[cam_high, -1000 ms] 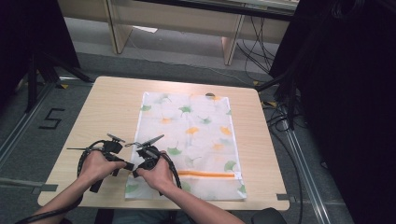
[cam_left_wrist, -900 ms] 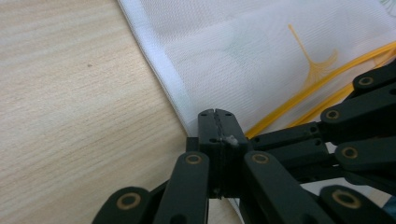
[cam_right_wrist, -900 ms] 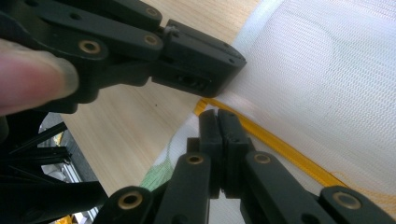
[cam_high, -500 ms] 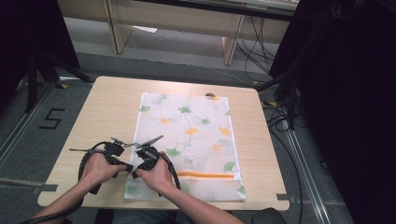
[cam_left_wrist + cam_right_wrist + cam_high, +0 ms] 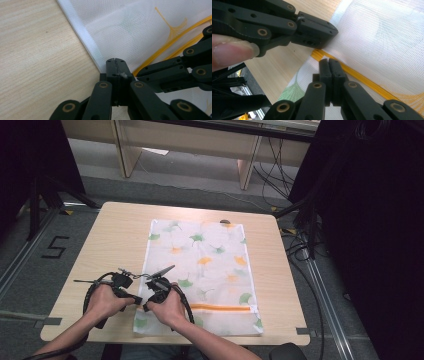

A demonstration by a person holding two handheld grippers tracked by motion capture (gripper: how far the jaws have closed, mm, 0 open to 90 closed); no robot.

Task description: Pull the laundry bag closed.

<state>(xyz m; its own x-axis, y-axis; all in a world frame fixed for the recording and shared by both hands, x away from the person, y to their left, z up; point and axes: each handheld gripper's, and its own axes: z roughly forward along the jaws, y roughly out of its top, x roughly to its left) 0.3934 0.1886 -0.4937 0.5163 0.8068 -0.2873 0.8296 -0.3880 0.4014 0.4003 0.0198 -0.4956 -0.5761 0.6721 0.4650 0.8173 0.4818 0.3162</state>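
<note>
High view: mesh laundry bag [image 5: 200, 270] flat on bench [image 5: 115, 235] | both grippers at its 8 o'clock edge | left gripper [image 5: 115, 66] jaws pinched on white hem, right gripper [image 5: 329, 67] jaws clamped shut by orange zipper [image 5: 352, 75], probably for steadying

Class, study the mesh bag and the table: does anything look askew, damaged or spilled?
Nothing stands out. The mesh bag lies flat and roughly square on the table, with no tear or spill, and both grippers sit shut at its left edge.
</note>
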